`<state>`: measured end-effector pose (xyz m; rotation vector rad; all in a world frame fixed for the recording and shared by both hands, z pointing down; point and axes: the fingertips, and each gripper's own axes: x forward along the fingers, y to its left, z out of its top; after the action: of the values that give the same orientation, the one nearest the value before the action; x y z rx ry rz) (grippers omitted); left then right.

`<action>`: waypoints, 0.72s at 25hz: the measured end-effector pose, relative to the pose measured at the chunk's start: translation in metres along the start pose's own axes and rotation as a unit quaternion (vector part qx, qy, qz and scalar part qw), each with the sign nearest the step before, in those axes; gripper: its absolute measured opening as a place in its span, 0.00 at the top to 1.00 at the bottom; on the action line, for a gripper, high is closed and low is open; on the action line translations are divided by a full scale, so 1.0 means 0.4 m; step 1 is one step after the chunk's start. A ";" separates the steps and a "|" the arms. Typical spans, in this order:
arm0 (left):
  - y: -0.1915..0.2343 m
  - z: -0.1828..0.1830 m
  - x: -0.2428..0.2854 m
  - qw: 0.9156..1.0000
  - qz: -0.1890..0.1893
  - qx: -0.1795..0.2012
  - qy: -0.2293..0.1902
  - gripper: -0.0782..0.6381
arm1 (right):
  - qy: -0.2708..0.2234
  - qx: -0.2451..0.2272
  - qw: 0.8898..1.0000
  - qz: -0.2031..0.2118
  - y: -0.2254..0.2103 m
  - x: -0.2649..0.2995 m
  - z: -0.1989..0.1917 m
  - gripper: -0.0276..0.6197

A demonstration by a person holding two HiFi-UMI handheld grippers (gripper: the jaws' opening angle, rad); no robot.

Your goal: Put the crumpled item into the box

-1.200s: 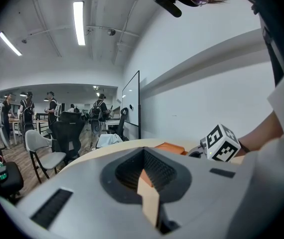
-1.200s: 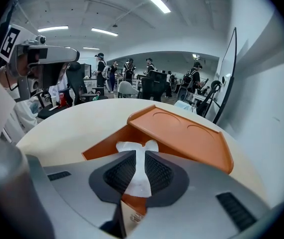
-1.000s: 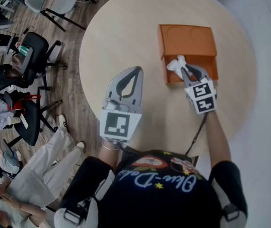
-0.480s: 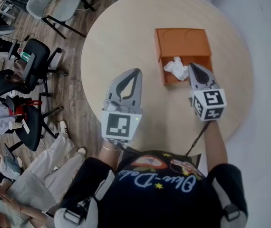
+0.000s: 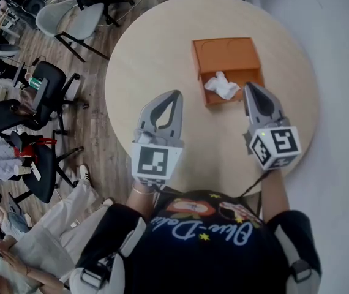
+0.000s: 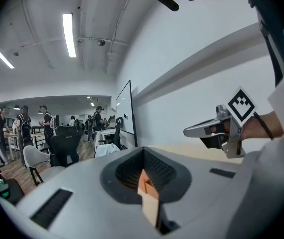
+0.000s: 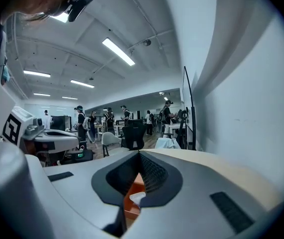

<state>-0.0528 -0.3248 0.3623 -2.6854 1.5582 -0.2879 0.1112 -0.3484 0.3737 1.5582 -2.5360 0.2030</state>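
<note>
An orange box stands open on the round table, past both grippers. The white crumpled item lies inside it, at the near end, touching neither gripper. My right gripper is shut and holds nothing, its tip just right of the box's near corner. My left gripper is shut and holds nothing, left of the box over bare table. In the right gripper view the box and the crumpled item show through the jaw window. The left gripper view shows a sliver of the box and the right gripper.
The table's curved edge runs close on the left and right. Office chairs and a grey chair stand on the wood floor at the left, and seated people are at the lower left. A pale wall is on the right.
My right gripper let go of the crumpled item in the box and drew back toward me. The item now lies free in the box. The left gripper stayed put.
</note>
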 end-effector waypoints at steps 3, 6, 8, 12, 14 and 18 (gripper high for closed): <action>-0.016 0.015 -0.010 1.000 -0.003 0.007 -0.003 0.91 | -0.017 0.005 1.000 -0.005 0.008 -0.041 0.031 0.96; -0.029 0.032 -0.020 1.000 -0.006 0.011 -0.007 0.91 | -0.029 0.006 1.000 -0.010 0.015 -0.077 0.058 0.96; -0.036 0.040 -0.023 1.000 -0.008 0.012 -0.011 0.91 | -0.033 0.007 0.999 -0.012 0.019 -0.094 0.070 0.96; -0.046 0.044 -0.027 1.000 -0.011 0.009 -0.014 0.91 | -0.040 0.005 0.999 -0.013 0.026 -0.115 0.080 0.96; -0.047 0.043 -0.029 1.000 -0.011 0.011 -0.014 0.91 | -0.042 0.000 0.999 -0.014 0.028 -0.119 0.082 0.96; -0.045 0.044 -0.039 1.000 -0.009 0.011 -0.012 0.91 | -0.045 -0.005 0.999 -0.013 0.037 -0.127 0.091 0.96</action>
<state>-0.0419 -0.3037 0.3448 -2.6784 1.5152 -0.2714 0.1183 -0.3046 0.3273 1.6312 -2.5779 0.1197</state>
